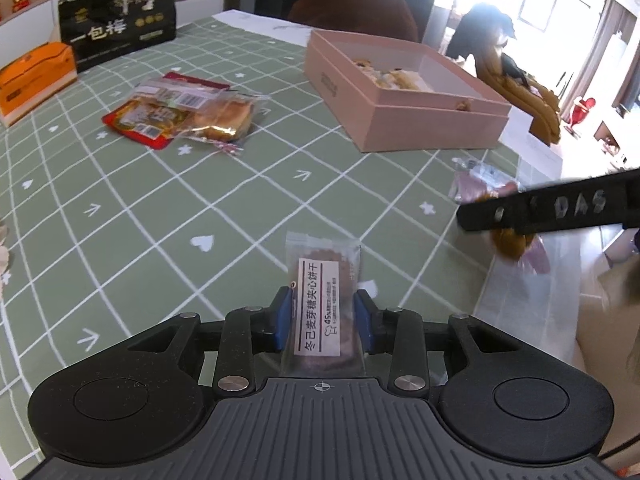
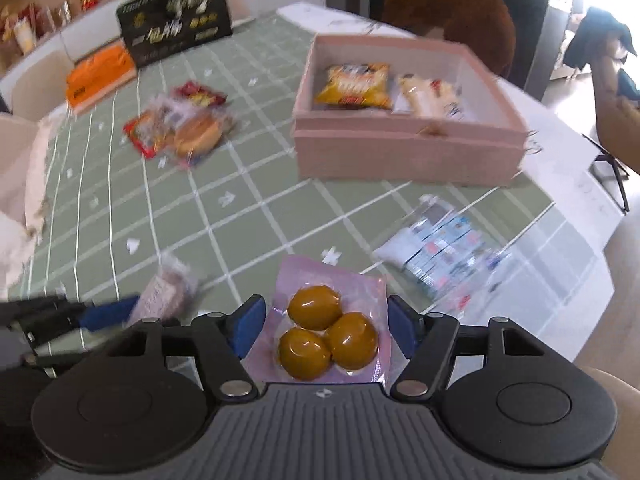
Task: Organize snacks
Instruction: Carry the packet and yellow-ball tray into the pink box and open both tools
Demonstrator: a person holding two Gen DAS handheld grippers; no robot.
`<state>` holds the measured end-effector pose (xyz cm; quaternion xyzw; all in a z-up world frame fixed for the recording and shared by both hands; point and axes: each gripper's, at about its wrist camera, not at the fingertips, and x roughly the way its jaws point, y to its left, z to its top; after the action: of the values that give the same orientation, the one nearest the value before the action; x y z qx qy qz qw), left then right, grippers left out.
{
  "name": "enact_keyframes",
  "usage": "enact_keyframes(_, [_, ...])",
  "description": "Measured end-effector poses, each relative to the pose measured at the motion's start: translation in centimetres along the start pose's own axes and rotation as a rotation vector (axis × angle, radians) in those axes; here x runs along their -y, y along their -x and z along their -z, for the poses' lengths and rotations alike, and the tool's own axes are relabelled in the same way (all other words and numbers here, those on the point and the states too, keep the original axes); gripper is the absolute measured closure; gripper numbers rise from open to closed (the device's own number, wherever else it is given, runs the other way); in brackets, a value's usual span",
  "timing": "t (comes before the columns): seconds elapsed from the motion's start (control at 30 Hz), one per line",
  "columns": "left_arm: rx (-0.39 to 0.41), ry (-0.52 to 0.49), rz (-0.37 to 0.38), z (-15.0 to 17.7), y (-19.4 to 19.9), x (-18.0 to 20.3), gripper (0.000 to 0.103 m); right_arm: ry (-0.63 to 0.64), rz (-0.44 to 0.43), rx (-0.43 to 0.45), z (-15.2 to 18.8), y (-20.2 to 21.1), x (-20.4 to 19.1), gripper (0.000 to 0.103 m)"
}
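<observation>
Legible markings: three items

I read "冬己麦芽糖夹心饼干" and "45%" on the white label of the biscuit packet [image 1: 325,304] held in my left gripper [image 1: 324,320]. The black bag [image 1: 118,16] at the far edge of the table carries "包梅" in gold. The right gripper's finger [image 1: 560,206] shows raised letters "DAS". The small print on the red packet [image 1: 160,116] is unreadable.
</observation>
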<state>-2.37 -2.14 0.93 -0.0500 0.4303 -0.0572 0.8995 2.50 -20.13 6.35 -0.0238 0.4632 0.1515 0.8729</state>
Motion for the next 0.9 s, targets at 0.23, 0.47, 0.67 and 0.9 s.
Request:
enact_keyframes(0.23, [0.186,0.101,0.111,-10.1,3.7,-0.6,0.065,0.019,-0.031,0.181,-6.7,4.4,2.8,0.037])
enact_keyframes(0.47, [0.244,0.096,0.209,-21.9,0.4,2.1,0.065,0.056,-0.002,0.367,-18.6,7.5,7.2,0.036])
enact_keyframes(0.67, [-0.042,0.158,0.313,-23.0,-11.9,4.4,0.064,0.006,0.011,0.309,-21.5,1.9,11.4,0.036])
enact_keyframes(0.9, [0.012,0.060,0.280,-22.5,-11.0,2.8,0.064,-0.080,-0.029,0.104,-20.6,-7.3,12.5,0.032])
